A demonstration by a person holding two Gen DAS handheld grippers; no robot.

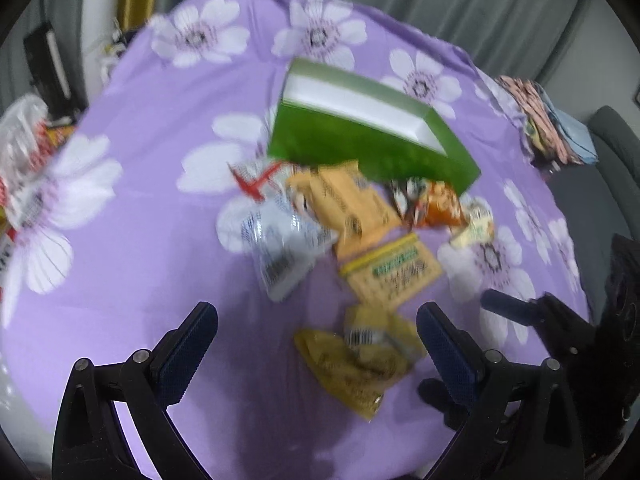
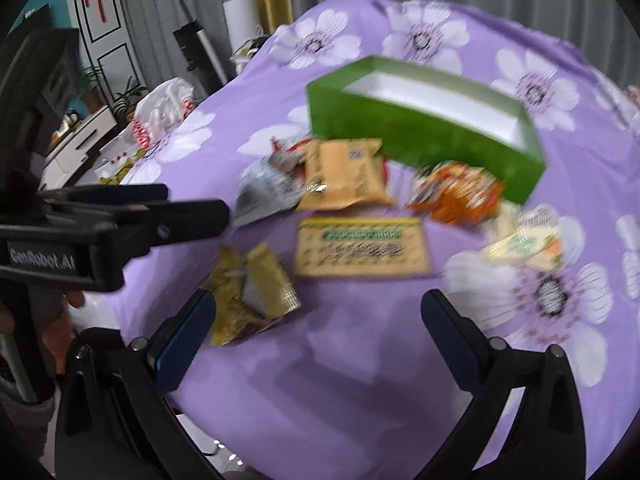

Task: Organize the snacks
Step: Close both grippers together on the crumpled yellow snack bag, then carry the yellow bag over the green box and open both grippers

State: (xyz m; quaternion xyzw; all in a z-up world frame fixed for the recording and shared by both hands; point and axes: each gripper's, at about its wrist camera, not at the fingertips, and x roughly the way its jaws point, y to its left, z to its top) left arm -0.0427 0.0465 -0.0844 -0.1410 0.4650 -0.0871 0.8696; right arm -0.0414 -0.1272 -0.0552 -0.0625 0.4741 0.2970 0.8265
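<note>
A purple flowered cloth (image 2: 360,380) covered the bench. Snack packets (image 2: 362,254) lay scattered before the empty green box (image 2: 420,144). Both the left claw (image 1: 318,340) and the right claw (image 2: 318,332) hovered apart, holding nothing. The crumpled gold packet (image 2: 248,292) could slip from a shallow pinch.

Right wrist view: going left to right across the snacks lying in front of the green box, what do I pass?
Crumpled gold packet → white-and-silver packet → orange packet → red-orange packet → pale packet. I left out the flat tan packet, which lies below and spans the middle ones.
</note>
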